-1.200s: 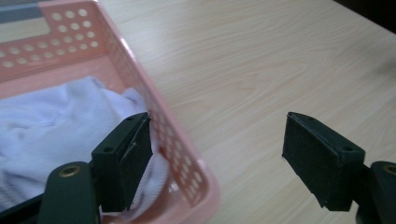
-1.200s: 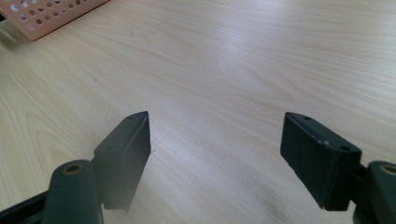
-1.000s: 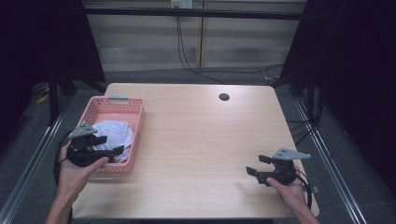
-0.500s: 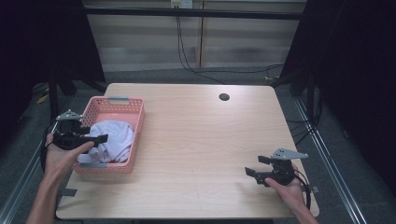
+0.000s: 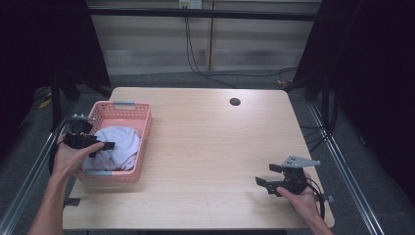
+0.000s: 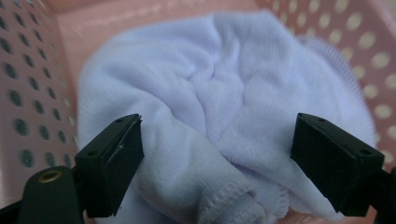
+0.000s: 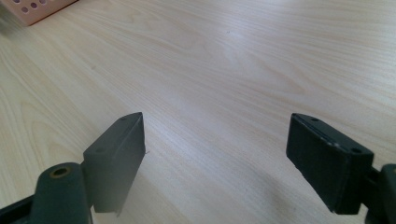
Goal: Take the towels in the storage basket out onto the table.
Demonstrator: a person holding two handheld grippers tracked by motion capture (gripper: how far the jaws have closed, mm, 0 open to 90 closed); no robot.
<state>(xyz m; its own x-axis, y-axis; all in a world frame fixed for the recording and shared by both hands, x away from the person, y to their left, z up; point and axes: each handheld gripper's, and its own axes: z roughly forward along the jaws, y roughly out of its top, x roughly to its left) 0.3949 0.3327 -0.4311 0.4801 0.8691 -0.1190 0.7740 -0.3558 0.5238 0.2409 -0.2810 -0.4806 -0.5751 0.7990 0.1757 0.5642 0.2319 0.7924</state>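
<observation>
A crumpled white cloth [image 5: 120, 144] lies in the pink perforated basket [image 5: 142, 117] at the table's left. My left gripper [image 5: 105, 146] reaches in over the basket's left wall, jaws pointing right across the cloth. In the left gripper view the cloth [image 6: 224, 93] sits just beyond the left gripper [image 6: 217, 158]. Its jaws have just been opening and stand wide, with neither pad pressing on the fabric. My right gripper [image 5: 266, 176] rests near the table's front right corner, open over bare wood [image 7: 224, 60], and the right gripper [image 7: 215, 154] has nothing between its jaws.
The basket's dotted walls [image 6: 28, 70] close in around the cloth. A small dark hole [image 5: 235, 102] sits in the tabletop toward the back. A corner of the pink basket [image 7: 37, 9] shows far off in the right gripper view. Cables hang behind the table.
My left hand has shifted from the basket's front corner to its left side, and the jaws now reach in over the cloth. The right hand has stayed put.
</observation>
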